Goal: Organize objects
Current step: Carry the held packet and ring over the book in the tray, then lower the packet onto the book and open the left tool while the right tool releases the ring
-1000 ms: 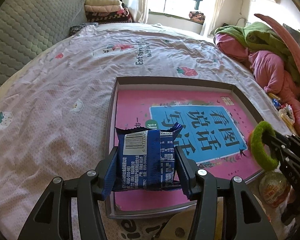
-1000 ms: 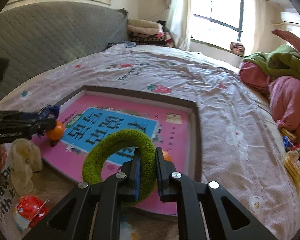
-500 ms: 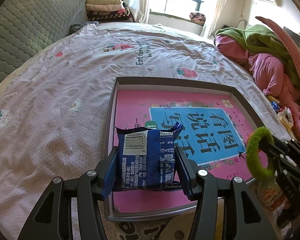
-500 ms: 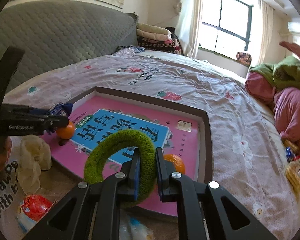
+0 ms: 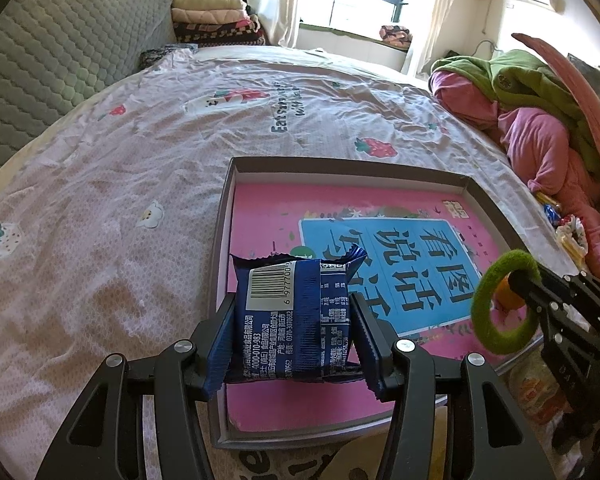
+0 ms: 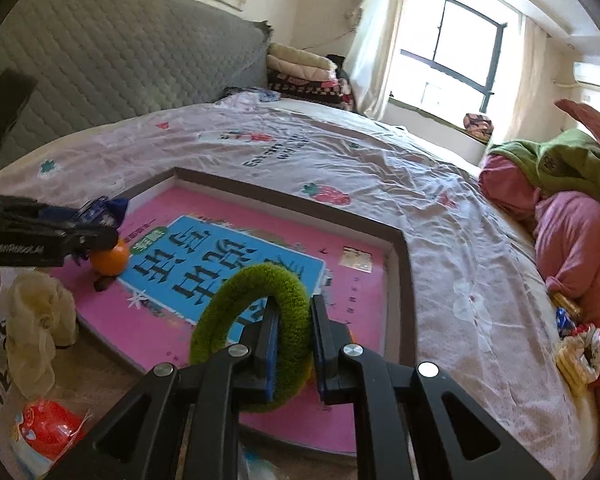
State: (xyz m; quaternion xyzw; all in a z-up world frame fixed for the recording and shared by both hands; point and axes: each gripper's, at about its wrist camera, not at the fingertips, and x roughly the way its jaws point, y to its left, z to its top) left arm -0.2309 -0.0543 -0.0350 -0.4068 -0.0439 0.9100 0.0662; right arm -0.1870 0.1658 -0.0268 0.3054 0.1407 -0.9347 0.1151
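While both pairs of tongs are loaded, the relation that matters is how each load sits over the shallow grey-rimmed cardboard tray (image 5: 221, 216) with the pink and blue printed sheet on its floor. The left gripper (image 5: 292, 332) has its pads pressed on the two sides of a dark blue foil snack packet (image 5: 292, 312), barcode face up, its crimped ends running across the jaws; the packet hangs over the tray's near left corner, just inside the rim, so I judge a short lowering would land it on the pink floor. The right gripper (image 6: 292, 340) is clamped almost fully closed on the band of a fuzzy green ring-shaped hair tie (image 6: 256, 320), which stands on edge with its hole facing sideways, above the tray's near right part. Further out, a small orange fruit (image 6: 110, 258) lies on the tray floor just beneath the left tongs' tip in the right wrist view, so the packet should come down clear of it. The left hand looks the nearer to a free patch. The tray rests on a pale pink strawberry-print bedsheet (image 5: 140, 152).
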